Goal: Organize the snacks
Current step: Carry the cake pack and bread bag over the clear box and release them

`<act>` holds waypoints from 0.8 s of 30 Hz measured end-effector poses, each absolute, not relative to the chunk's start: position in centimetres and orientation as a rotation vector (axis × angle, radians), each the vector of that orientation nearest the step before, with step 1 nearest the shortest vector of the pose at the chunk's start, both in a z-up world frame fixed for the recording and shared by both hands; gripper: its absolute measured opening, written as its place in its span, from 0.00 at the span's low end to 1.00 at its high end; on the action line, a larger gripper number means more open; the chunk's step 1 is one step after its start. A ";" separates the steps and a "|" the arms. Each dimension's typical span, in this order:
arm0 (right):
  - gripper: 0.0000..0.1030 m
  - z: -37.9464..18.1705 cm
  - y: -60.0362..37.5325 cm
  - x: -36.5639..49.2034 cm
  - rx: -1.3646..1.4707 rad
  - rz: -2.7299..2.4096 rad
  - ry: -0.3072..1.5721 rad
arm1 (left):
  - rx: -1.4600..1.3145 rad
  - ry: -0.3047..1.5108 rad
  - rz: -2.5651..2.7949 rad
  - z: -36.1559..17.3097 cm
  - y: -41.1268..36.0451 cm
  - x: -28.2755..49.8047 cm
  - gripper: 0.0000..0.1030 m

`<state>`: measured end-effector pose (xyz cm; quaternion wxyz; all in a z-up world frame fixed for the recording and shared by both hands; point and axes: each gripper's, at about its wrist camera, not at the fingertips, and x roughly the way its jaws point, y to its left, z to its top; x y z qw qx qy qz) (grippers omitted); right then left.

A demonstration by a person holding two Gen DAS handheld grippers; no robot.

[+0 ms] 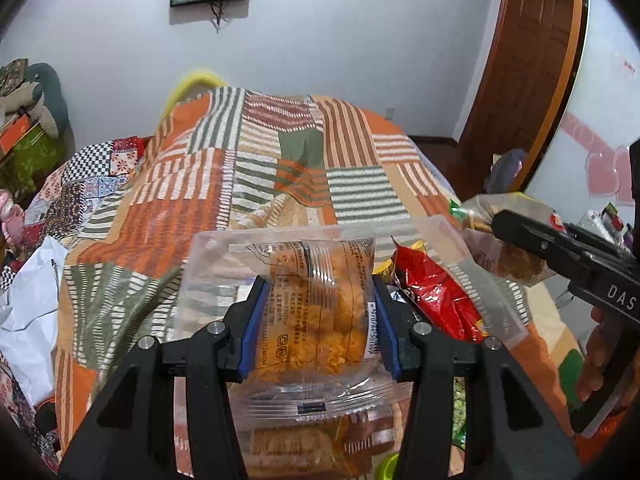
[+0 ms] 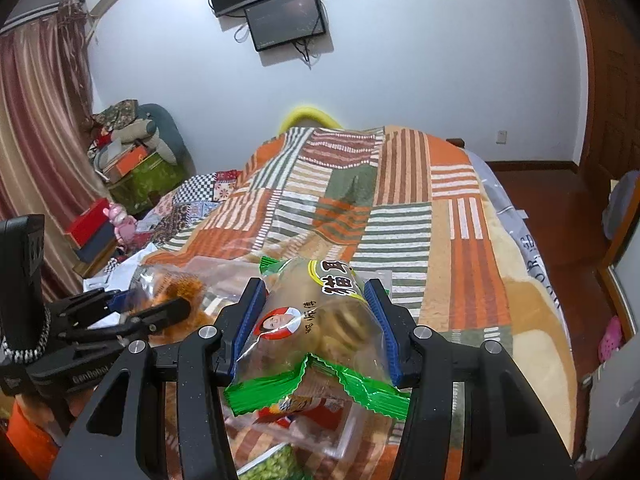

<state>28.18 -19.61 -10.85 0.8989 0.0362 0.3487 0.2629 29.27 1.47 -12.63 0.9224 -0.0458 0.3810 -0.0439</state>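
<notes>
My left gripper (image 1: 318, 320) is shut on a clear packet of orange fried snacks (image 1: 320, 304), held above a clear plastic box (image 1: 460, 240) on the bed. A red snack bag (image 1: 436, 296) lies in that box to the right. My right gripper (image 2: 316, 320) is shut on a clear packet of round biscuits with green crimped ends (image 2: 320, 320), held above the bed. The right gripper also shows at the right edge of the left wrist view (image 1: 520, 228), and the left gripper at the left of the right wrist view (image 2: 160, 312).
A striped orange, green and white patchwork blanket (image 1: 280, 168) covers the bed. More snack packets (image 2: 276, 464) lie below the grippers. A white bag (image 1: 28, 300) lies at the bed's left. Boxes and stuffed toys (image 2: 132, 148) stand by the far wall. A wooden door (image 1: 520, 60) stands at the right.
</notes>
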 end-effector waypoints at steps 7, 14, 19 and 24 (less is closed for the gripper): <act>0.46 -12.5 -18.9 29.8 0.075 0.539 0.757 | -0.086 0.814 -0.090 -14.5 0.7 31.2 0.47; 0.47 -13.7 -18.1 30.8 0.059 0.532 0.790 | -0.112 0.817 -0.077 -15.1 1.0 32.6 0.47; 0.51 -14.0 -17.7 30.7 0.014 0.518 0.805 | -0.126 0.814 -0.083 -15.1 1.0 32.4 0.50; 0.52 -13.4 -17.8 30.2 0.000 0.523 0.807 | -0.096 0.783 -0.092 -14.1 0.7 31.1 0.54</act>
